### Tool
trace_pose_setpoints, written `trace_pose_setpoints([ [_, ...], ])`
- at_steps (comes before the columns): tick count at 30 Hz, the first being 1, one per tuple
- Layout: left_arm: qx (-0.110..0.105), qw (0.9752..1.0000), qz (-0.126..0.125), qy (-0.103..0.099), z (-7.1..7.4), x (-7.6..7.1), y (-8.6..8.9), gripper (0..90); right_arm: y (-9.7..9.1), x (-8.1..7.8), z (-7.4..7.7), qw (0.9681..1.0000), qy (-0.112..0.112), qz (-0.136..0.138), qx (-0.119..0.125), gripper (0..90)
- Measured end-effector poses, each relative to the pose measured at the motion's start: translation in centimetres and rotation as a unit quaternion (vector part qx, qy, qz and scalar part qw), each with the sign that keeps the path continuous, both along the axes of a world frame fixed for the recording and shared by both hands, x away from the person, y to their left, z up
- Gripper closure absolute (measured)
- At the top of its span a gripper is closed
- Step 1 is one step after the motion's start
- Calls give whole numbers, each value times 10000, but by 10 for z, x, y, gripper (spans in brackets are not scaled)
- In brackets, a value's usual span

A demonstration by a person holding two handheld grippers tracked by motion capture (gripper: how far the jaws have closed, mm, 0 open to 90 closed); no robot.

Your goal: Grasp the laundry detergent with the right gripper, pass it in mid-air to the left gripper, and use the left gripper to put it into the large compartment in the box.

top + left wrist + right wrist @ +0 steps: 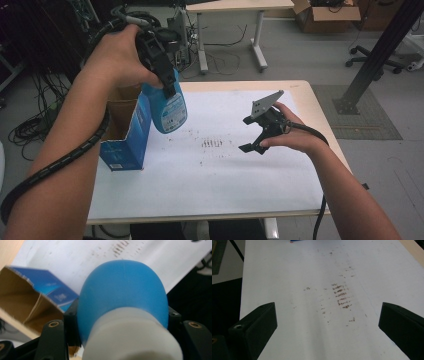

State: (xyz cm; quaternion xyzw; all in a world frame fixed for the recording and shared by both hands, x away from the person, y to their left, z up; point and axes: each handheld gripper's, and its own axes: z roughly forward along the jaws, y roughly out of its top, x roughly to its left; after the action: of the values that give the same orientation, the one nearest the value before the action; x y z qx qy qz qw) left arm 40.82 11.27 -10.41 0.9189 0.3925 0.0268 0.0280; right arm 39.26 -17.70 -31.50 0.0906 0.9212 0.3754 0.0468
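Observation:
A blue bottle (167, 107) with a white neck hangs in the air over the table's left side, my left gripper (167, 85) shut on its upper part. In the left gripper view the bottle (122, 290) sits between the black jaws of the left gripper (122, 315), bottom end pointing away. An open blue cardboard box (122, 130) stands just left of and below it, also seen as the box (30, 297). My right gripper (250, 135) hovers open over the white sheet (210, 170), near brown smudges (211, 143). Nothing lies between the right gripper's (328, 315) jaws, only the smudges (340, 296) beyond them.
The wooden table edge (320, 115) runs close to the right hand. Behind the table stand another desk (235, 6), a cardboard box on the floor (325, 15), a black slanted post (380, 55) and a chair base (375, 62). Cables (30, 125) lie on the floor at left.

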Motion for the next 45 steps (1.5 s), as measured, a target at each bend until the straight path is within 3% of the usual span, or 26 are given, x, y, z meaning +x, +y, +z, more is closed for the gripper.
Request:
trace_pose_setpoints([
  [4, -20, 9986, 511, -118, 7, 4, 10, 378, -1, 2, 4, 10000, 4, 2, -85, 18],
  [10, 120, 9960, 873, -177, 12, 9, 26, 378, -3, 7, 12, 9995, -39, 78, -303, 21],
  [15, 113, 9898, 1410, -189, 19, 13, 42, 378, -5, 10, 18, 9984, -21, 146, -555, 22],
  [16, 80, 9874, 1574, -172, 21, 14, 46, 378, -5, 11, 19, 9980, -18, 158, -620, 23],
  [20, 50, 9827, 1845, -182, 25, 16, 58, 378, -7, 12, 23, 9964, 61, 216, -816, 22],
  [23, 50, 9773, 2104, -227, 27, 17, 67, 378, -9, 12, 24, 9952, 116, 252, -939, 24],
  [27, 7, 9666, 2543, -327, 29, 19, 80, 378, -11, 13, 25, 9943, 176, 258, -1020, 24],
  [34, 41, 9531, 3009, -332, 27, 22, 100, 378, -14, 13, 26, 9936, 164, 251, -1087, 26],
  [41, 159, 9452, 3244, -332, 20, 23, 115, 378, -15, 13, 27, 9932, 197, 249, -1122, 27],
  [45, 192, 9426, 3319, -317, 15, 24, 121, 378, -15, 13, 26, 9924, 249, 275, -1169, 28],
])
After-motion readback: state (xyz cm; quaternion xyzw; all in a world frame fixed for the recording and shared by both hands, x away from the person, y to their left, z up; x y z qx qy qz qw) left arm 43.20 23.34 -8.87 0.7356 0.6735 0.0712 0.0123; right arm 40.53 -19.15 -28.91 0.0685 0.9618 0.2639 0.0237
